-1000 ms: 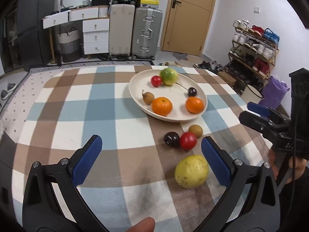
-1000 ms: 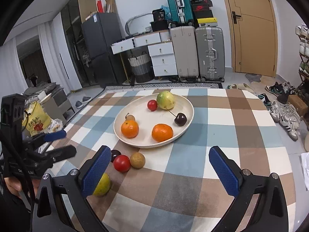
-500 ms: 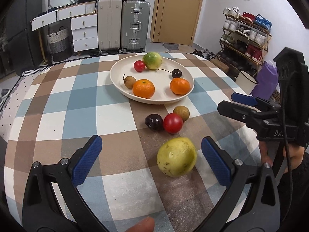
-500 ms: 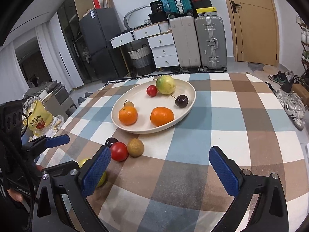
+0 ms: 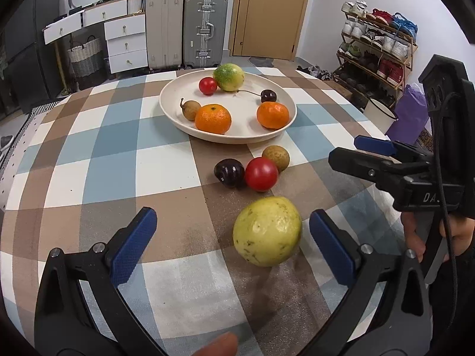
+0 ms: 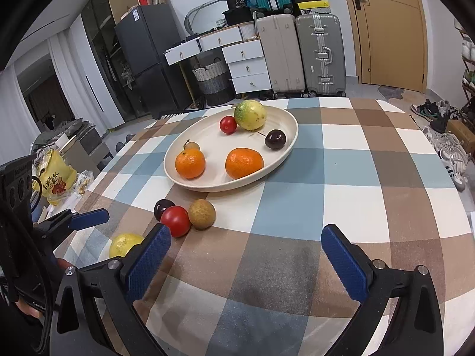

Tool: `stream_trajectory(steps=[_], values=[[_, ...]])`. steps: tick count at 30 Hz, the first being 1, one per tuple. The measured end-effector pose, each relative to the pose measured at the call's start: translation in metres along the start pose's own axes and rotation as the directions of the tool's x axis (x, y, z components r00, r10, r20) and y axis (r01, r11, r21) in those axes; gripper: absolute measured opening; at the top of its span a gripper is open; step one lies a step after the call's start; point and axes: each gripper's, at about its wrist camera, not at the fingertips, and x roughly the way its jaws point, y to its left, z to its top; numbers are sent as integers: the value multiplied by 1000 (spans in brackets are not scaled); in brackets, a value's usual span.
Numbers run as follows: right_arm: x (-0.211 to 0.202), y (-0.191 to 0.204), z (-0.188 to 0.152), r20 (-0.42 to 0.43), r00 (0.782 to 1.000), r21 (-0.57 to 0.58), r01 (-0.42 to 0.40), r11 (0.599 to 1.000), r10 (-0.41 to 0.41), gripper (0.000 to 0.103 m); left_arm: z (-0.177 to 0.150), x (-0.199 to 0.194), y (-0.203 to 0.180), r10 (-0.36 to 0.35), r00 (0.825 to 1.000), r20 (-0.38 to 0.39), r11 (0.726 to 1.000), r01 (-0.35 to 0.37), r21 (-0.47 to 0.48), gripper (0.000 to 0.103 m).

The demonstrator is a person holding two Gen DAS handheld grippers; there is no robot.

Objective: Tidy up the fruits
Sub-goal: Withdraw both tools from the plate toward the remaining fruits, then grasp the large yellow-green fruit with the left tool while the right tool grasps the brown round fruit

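Note:
A cream plate (image 5: 285, 124) (image 6: 289, 136) holds two oranges, a green-yellow fruit, a red tomato, a dark cherry and a small brown fruit. On the checked cloth lie a large yellow fruit (image 5: 267, 230) (image 6: 124, 244), a red tomato (image 5: 261, 173) (image 6: 175, 221), a dark plum (image 5: 229, 173) (image 6: 162, 206) and a brown round fruit (image 5: 276, 157) (image 6: 202, 213). My left gripper (image 5: 231, 247) is open, its fingers on either side of the yellow fruit, apart from it. My right gripper (image 6: 246, 259) is open and empty above bare cloth; it also shows in the left wrist view (image 5: 365, 151).
The round table's edge drops off near a shoe rack (image 5: 377, 47) and a purple bag (image 5: 409, 112) on the right. Suitcases (image 6: 299, 53), white drawers (image 6: 246, 65) and a door (image 6: 389, 26) stand behind. A yellow snack bag (image 6: 55, 178) lies beside the table.
My left gripper has come down and forward, so the yellow fruit now sits between its fingers. My right gripper has moved lower and closer to the table.

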Motion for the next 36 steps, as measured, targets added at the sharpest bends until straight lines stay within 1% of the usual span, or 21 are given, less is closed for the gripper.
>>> stream_trajectory(steps=[5,10,16,18,19,21,22,24,25,26,27,30,34,36], values=[[4,-3,0,-13,1000,19,7,1000,-6,103,-2,4,-1,3,1000,-13,1000,-3,1,102],[6,-2,-1,-22,1000,13,11,1000,-11,103,-4,8,-3,11,1000,-26,1000,-11,11,102],[9,-2,-2,-30,1000,14,10,1000,-10,103,-5,8,-3,7,1000,-19,1000,-7,14,102],[9,-2,-3,-27,1000,15,8,1000,-8,103,-6,7,-3,-4,1000,-20,1000,4,13,96],[10,-2,-3,-28,1000,16,7,1000,-7,103,-6,6,-3,-20,1000,-20,1000,21,12,95],[10,-2,-3,-33,999,15,7,1000,-6,103,-5,6,-4,-44,999,-25,999,45,17,84],[10,-2,-3,-35,999,13,7,1000,-6,103,-5,7,-5,-54,998,-30,998,54,20,81],[10,-2,-4,-37,999,11,6,1000,-5,103,-6,8,-7,-86,995,-43,996,87,29,64],[10,-1,-4,-37,999,9,6,1000,-6,103,-7,7,-8,-98,994,-47,995,99,32,60],[10,-1,-4,-38,999,9,5,1000,-5,103,-7,7,-10,-120,992,-46,992,121,37,50],[10,-2,-4,-39,999,10,3,1000,-3,103,-8,6,-11,-133,990,-42,990,135,43,48],[10,-2,-4,-42,999,12,-3,1000,3,103,-9,4,-13,-120,992,-33,991,122,58,48],[12,-1,-4,-58,998,11,-20,1000,21,103,-6,-2,-7,-116,993,-9,993,116,35,48],[17,1,-4,-77,997,2,-11,1000,12,103,-4,-4,0,-110,994,4,994,110,16,48]])
